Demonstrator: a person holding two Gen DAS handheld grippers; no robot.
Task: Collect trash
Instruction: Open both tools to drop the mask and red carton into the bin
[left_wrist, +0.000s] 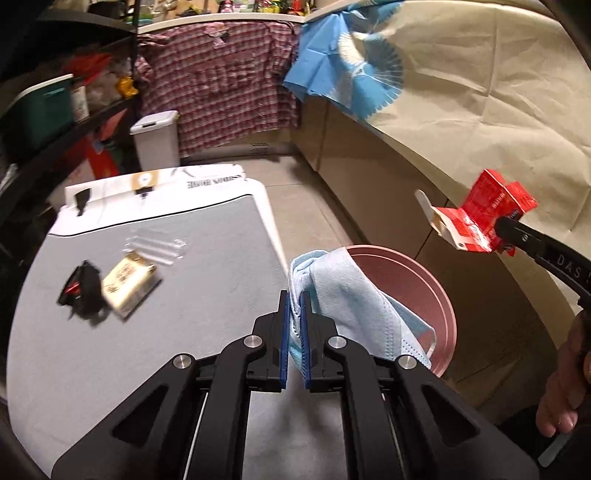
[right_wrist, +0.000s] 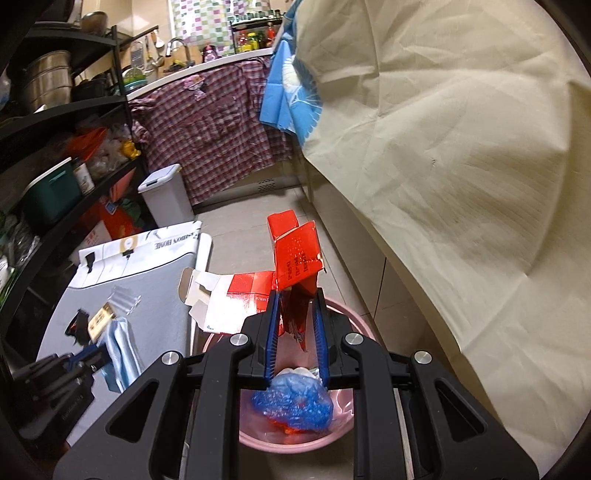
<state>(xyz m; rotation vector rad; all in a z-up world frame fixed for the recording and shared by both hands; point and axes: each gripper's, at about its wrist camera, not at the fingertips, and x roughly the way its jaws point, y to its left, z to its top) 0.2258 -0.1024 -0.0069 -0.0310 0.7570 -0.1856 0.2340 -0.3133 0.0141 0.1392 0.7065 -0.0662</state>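
My left gripper is shut on a light blue face mask, held at the right edge of the grey table, beside the pink basin. My right gripper is shut on a flattened red and white carton and holds it above the pink basin. A crumpled blue plastic bag lies inside the basin. A beige packet and a black and red wrapper lie on the table. The right gripper with the carton also shows in the left wrist view.
A clear plastic piece lies on the table behind the packet. A white lidded bin stands on the floor beyond. Black shelves run along the left. A counter draped in beige cloth runs along the right.
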